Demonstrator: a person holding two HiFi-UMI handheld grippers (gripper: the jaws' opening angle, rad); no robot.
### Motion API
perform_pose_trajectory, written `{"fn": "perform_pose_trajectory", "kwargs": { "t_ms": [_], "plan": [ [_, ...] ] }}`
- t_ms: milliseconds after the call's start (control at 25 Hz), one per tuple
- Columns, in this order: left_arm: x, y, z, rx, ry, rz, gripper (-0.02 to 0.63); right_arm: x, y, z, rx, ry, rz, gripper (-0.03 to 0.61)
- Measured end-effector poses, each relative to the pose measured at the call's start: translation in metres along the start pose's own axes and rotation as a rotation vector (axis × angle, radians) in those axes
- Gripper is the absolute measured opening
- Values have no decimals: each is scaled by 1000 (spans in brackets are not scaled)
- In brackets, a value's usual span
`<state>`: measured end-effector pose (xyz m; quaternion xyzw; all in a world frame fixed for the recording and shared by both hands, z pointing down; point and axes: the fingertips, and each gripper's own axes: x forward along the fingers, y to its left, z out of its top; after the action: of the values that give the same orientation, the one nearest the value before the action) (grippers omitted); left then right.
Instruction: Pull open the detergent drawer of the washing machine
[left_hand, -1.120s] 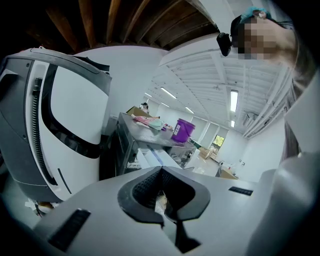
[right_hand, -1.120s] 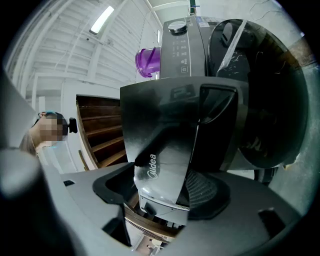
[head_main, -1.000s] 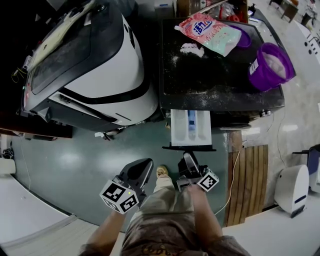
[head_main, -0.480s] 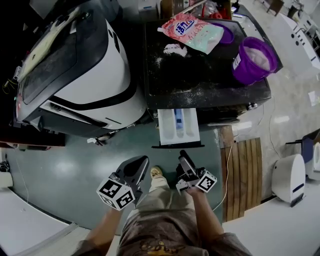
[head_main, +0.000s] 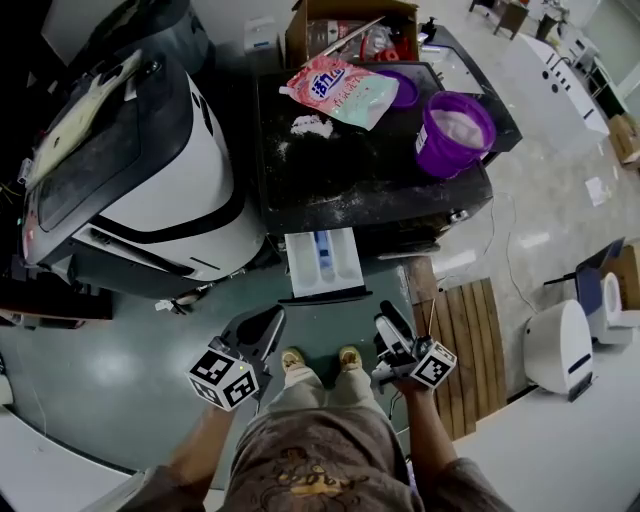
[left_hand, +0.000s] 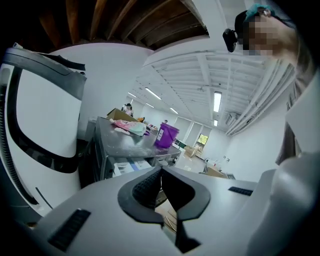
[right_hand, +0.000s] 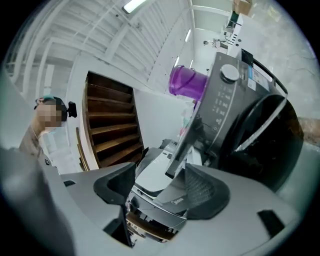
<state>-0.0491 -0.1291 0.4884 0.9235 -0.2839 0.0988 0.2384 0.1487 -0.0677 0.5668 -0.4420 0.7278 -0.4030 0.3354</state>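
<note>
The dark washing machine (head_main: 370, 165) has its white detergent drawer (head_main: 322, 262) pulled out toward me, with a blue insert in its middle. My right gripper (head_main: 393, 335) hangs below and to the right of the drawer front, apart from it. Its jaws are closing, still apart, with nothing between them. In the right gripper view the drawer (right_hand: 159, 176) and the machine's control panel (right_hand: 235, 100) show beyond the right gripper (right_hand: 160, 185). My left gripper (head_main: 262, 335) is lower left of the drawer, shut and empty; the left gripper (left_hand: 161, 172) has its tips together.
A pink detergent bag (head_main: 340, 90), spilled powder and a purple bucket (head_main: 455, 130) lie on the machine's top. A large white and black machine (head_main: 130, 170) stands at the left. A wooden pallet (head_main: 465, 340) and a white device (head_main: 560, 345) are on the floor at the right.
My right gripper has drawn away from the drawer front, to the right. The left gripper shifted slightly. The drawer stays out. The head view has swung, so everything sits further left.
</note>
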Motion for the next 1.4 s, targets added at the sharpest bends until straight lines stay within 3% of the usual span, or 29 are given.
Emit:
{"fn": "perform_pose_trajectory", "kwargs": {
  "t_ms": [320, 640, 840, 1080, 1240, 1400],
  "plan": [
    [2, -25, 41, 56, -40, -58, 23, 16, 72, 51, -180, 44, 37, 275],
    [-3, -32, 70, 67, -80, -100, 23, 38, 125, 53, -311, 132, 32, 206],
    [-10, -27, 70, 95, -101, -68, 23, 44, 132, 46, -412, 125, -51, 151],
    [-19, -18, 61, 166, -129, 14, 23, 47, 125, 32, -604, 165, -139, 12],
    [-25, -12, 55, 153, -150, 35, 23, 45, 119, 21, -721, 199, -199, 2],
    [-29, -6, 49, 158, -153, 51, 23, 41, 110, 14, -763, 202, -234, 2]
  ]
}}
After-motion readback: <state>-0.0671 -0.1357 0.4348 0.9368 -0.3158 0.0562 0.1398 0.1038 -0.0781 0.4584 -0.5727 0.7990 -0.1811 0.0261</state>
